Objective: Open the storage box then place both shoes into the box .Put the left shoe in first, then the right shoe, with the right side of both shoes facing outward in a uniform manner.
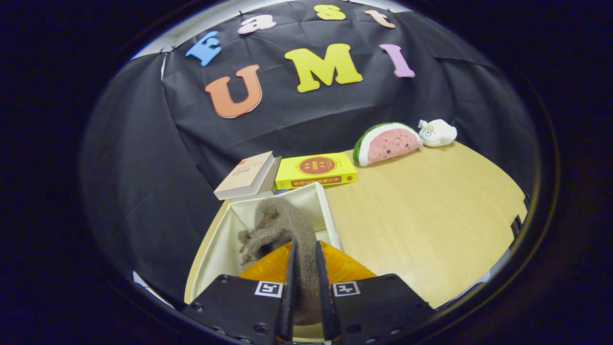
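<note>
Pinching a grey shoe [282,225], claw [305,249] over the storage box [225,239].

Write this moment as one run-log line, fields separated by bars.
tool: shut on grey fuzzy shoe | shoe: over open white storage box, toe inside | table: books, plush toys beyond

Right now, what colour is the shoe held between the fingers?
Grey-brown and fuzzy, the shoe hangs over the open box; clearest in the gripper view.
</note>
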`<state>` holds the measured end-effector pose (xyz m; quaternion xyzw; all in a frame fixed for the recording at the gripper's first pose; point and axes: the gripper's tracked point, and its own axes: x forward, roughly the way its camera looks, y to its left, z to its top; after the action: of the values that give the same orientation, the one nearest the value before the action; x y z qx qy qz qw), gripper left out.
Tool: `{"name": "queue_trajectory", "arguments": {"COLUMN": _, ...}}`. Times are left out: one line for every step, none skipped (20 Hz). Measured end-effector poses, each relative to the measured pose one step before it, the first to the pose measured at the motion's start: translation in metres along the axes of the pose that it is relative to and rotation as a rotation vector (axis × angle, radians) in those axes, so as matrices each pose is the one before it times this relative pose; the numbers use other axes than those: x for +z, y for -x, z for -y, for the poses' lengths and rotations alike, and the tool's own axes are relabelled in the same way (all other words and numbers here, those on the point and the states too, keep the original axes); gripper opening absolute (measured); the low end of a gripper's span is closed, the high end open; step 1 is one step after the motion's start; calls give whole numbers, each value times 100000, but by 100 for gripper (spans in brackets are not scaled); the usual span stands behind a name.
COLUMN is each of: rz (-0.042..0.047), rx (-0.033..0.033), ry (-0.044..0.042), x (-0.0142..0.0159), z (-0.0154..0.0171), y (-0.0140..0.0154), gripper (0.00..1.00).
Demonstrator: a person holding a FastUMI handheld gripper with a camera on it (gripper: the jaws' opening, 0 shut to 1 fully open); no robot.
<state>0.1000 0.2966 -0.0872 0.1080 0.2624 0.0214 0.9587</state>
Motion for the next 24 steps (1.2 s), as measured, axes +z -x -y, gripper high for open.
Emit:
{"name": "queue_trajectory", "arguments": {"rz": 3162, "rx": -805, "ry": -306, "x": 641, "z": 550, "y": 345, "gripper": 24}}
{"name": "queue_trajectory", "arguments": {"rz": 2495, "rx": 363, "ry": 385, "x": 512, "z": 145, "y": 614, "gripper": 24}}
{"name": "queue_trajectory", "arguments": {"rz": 2221, "rx": 977, "ry": 435, "x": 497, "z": 54, "y": 432, "gripper": 27}}
{"name": "queue_trajectory", "arguments": {"rz": 1680, "rx": 396, "ry": 1164, "x": 340, "z": 362, "y": 394, "gripper": 33}}
{"name": "queue_trajectory", "arguments": {"rz": 2353, "rx": 476, "ry": 1175, "x": 504, "z": 381, "y": 553, "gripper": 39}}
{"name": "queue_trajectory", "arguments": {"rz": 3086, "rx": -851, "ry": 1781, "x": 887, "z": 639, "y": 745, "gripper": 45}}
{"name": "queue_trajectory", "arguments": {"rz": 3602, "rx": -224, "ry": 2335, "x": 896, "z": 752, "y": 807, "gripper": 51}}
{"name": "queue_trajectory", "arguments": {"rz": 3927, "rx": -215, "ry": 2732, "x": 946, "z": 562, "y": 728, "gripper": 56}}
{"name": "queue_trajectory", "arguments": {"rz": 3753, "rx": -96, "ry": 2981, "x": 917, "z": 588, "y": 839, "gripper": 62}}
{"name": "queue_trajectory", "arguments": {"rz": 3302, "rx": 1328, "ry": 3686, "x": 908, "z": 313, "y": 904, "gripper": 67}}
{"name": "queue_trajectory", "arguments": {"rz": 1817, "rx": 974, "ry": 3220, "x": 649, "z": 674, "y": 831, "gripper": 72}}
{"name": "queue_trajectory", "arguments": {"rz": 2630, "rx": 1011, "ry": 2001, "x": 721, "z": 814, "y": 809, "gripper": 77}}
{"name": "queue_trajectory", "arguments": {"rz": 3467, "rx": 1511, "ry": 1205, "x": 881, "z": 712, "y": 869, "gripper": 78}}
{"name": "queue_trajectory", "arguments": {"rz": 2227, "rx": 1636, "ry": 553, "x": 820, "z": 512, "y": 491, "gripper": 84}}
{"name": "queue_trajectory", "arguments": {"rz": -19, "rx": 1070, "ry": 730, "x": -162, "z": 708, "y": 875, "gripper": 90}}
{"name": "queue_trajectory", "arguments": {"rz": -424, "rx": -655, "ry": -440, "x": -327, "z": 1083, "y": 711, "gripper": 96}}
{"name": "queue_trajectory", "arguments": {"rz": 617, "rx": -721, "ry": 266, "x": 223, "z": 1007, "y": 525, "gripper": 96}}
{"name": "queue_trajectory", "arguments": {"rz": 1472, "rx": -530, "ry": 323, "x": 276, "z": 862, "y": 603, "gripper": 96}}
{"name": "queue_trajectory", "arguments": {"rz": 2484, "rx": -1139, "ry": 508, "x": 522, "z": 940, "y": 617, "gripper": 96}}
{"name": "queue_trajectory", "arguments": {"rz": 2138, "rx": -1456, "ry": 747, "x": 286, "z": 1008, "y": 599, "gripper": 96}}
{"name": "queue_trajectory", "arguments": {"rz": 2741, "rx": -1946, "ry": 759, "x": 368, "z": 1107, "y": 617, "gripper": 96}}
{"name": "queue_trajectory", "arguments": {"rz": 1913, "rx": -1357, "ry": 311, "x": 309, "z": 946, "y": 537, "gripper": 96}}
{"name": "queue_trajectory", "arguments": {"rz": 1884, "rx": -984, "ry": 26, "x": 214, "z": 753, "y": 652, "gripper": 96}}
{"name": "queue_trajectory", "arguments": {"rz": 1272, "rx": -674, "ry": -141, "x": 138, "z": 827, "y": 502, "gripper": 96}}
